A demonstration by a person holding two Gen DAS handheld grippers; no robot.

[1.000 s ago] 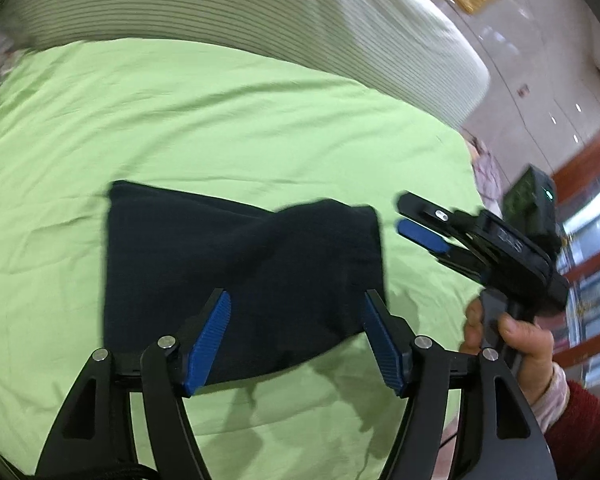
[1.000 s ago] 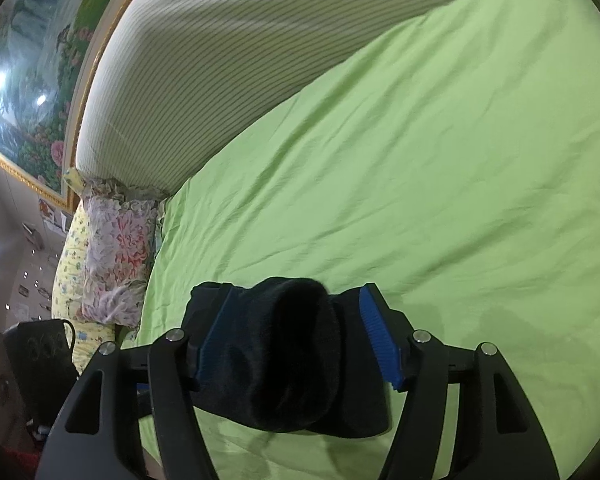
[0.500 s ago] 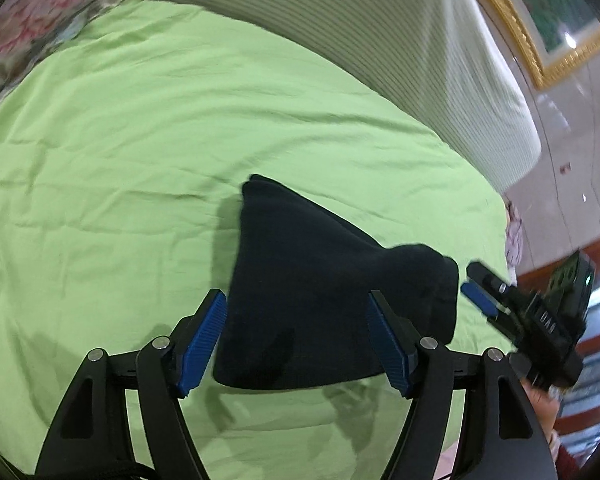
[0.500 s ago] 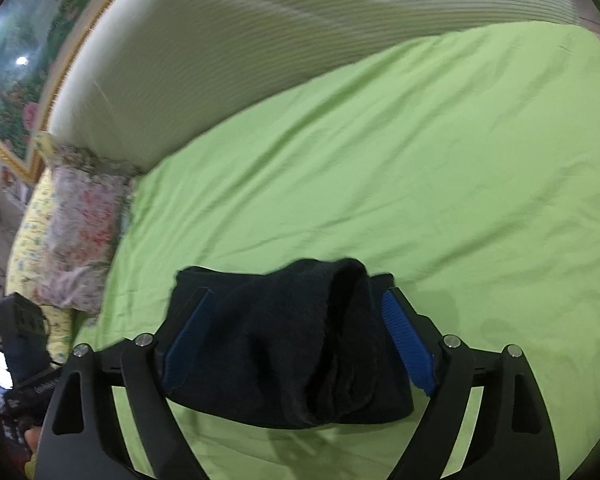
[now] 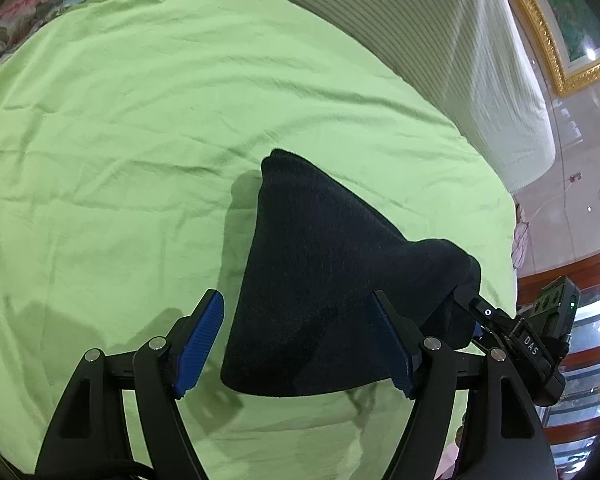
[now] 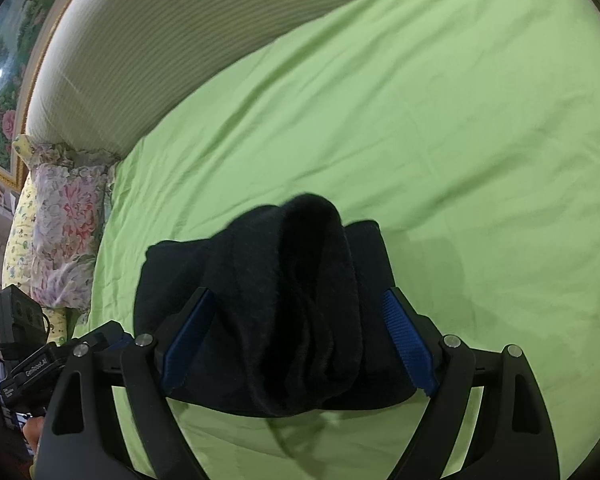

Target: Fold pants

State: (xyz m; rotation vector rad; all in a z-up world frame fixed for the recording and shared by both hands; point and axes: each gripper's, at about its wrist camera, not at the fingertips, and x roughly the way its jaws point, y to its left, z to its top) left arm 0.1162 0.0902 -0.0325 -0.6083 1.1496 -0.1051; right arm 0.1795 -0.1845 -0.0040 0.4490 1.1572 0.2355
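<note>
The dark navy pants (image 5: pixel 324 280) lie folded into a compact bundle on the green bedsheet (image 5: pixel 140 120). My left gripper (image 5: pixel 300 340) is open, its blue pads either side of the bundle's near edge, a little above it. My right gripper (image 6: pixel 300 344) is open with its jaws wide around the bundle's raised, bulging end (image 6: pixel 300 280). In the left wrist view the right gripper (image 5: pixel 476 312) shows at the bundle's right end, its fingertips partly hidden by the cloth. The left gripper's body (image 6: pixel 40 360) shows at the lower left of the right wrist view.
A striped white headboard cushion (image 5: pixel 440 40) runs along the far side of the bed. A floral pillow (image 6: pixel 68 240) lies at the bed's edge. A gold-framed painting (image 5: pixel 560 20) hangs on the wall. The bed's edge and a wooden cabinet (image 5: pixel 580 272) are at right.
Both grippers have closed in on the bundle. The right gripper moved from beside the pants to their right end, and that end now bulges upward. The left view swung round.
</note>
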